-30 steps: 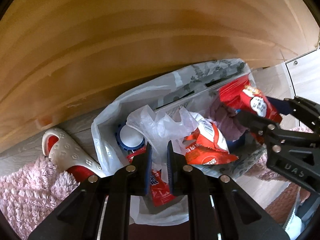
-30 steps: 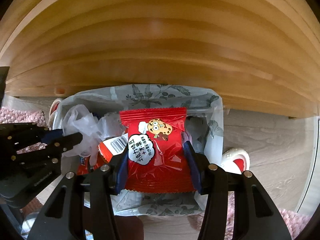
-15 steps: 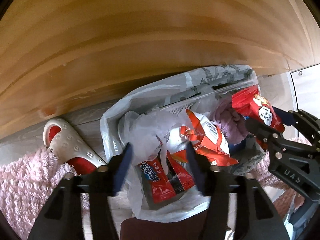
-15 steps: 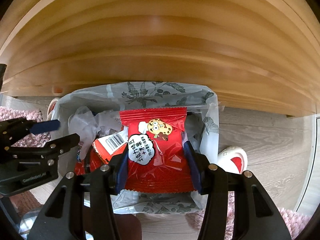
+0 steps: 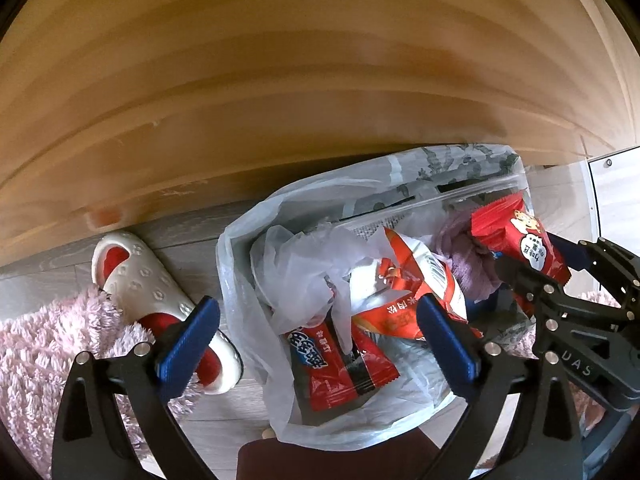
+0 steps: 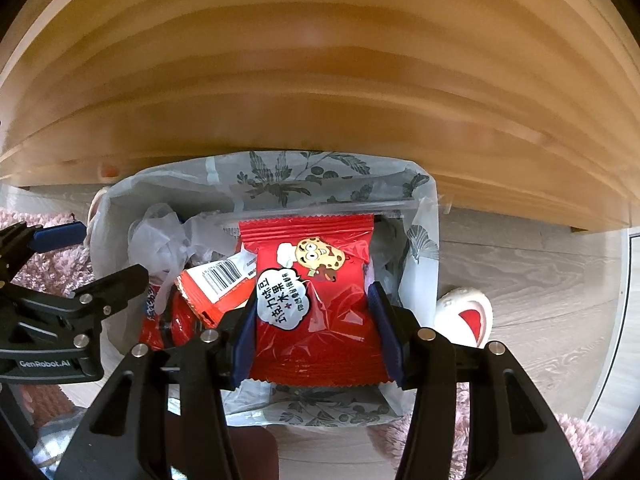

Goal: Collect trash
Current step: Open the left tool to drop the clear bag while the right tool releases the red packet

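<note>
A trash bin lined with a leaf-print bag (image 5: 240,264) (image 6: 304,184) stands on the floor below both grippers. My left gripper (image 5: 318,320) (image 6: 108,254) hangs over its left half, jaws opening wide, pads touching nothing. Under it in the bin lie crumpled clear plastic (image 5: 304,256) (image 6: 160,240), a red wrapper (image 5: 336,356) and an orange-red packet (image 5: 416,280). My right gripper (image 6: 316,332) (image 5: 560,280) is shut on a red cookie packet (image 6: 316,280) (image 5: 524,240) and holds it over the bin's right half.
A wooden tabletop (image 5: 280,80) fills the upper part of both views, its edge over the bin's far side. A white and red slipper (image 5: 140,280) lies left of the bin, another slipper (image 6: 468,312) to its right. Pink shaggy rug (image 5: 48,352) covers the floor nearby.
My left gripper's jaws went from shut on the crumpled clear plastic to wide open, and the plastic dropped into the bin. The right gripper kept still with the cookie packet.
</note>
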### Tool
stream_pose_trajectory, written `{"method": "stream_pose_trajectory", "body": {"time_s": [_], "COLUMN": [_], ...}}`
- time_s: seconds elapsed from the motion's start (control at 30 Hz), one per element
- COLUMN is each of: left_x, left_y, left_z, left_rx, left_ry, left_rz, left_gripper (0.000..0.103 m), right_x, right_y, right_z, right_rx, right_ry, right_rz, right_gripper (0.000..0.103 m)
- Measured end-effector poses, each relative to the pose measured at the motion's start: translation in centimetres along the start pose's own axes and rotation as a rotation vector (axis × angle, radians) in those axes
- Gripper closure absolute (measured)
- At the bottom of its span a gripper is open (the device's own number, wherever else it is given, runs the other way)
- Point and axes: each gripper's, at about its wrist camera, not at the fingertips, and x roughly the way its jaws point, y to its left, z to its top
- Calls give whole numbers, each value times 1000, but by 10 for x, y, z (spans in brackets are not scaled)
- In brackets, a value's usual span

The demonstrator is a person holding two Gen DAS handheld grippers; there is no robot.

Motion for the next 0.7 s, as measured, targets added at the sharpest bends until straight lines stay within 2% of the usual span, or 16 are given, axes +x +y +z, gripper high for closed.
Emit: {"method": "stream_pose_trajectory", "body": {"time_s": [0.4,0.5,0.7], "left_x": [0,1,1], "left_y": [4,5,6], "left_z": [-1,-1,0], "left_rx": [-20,-26,-34], "left_ry": [8,7,5], "left_rz": [4,10,12], "left_gripper": [8,8,8], "right_x": [13,12,7], "right_y": [6,5,1], "right_z": [-2,-2,-2], "right_rx": [-19,-14,3], "right_ry": [40,33,9], "right_rz": [-16,-11,-17], "right_gripper": [50,34,17]}}
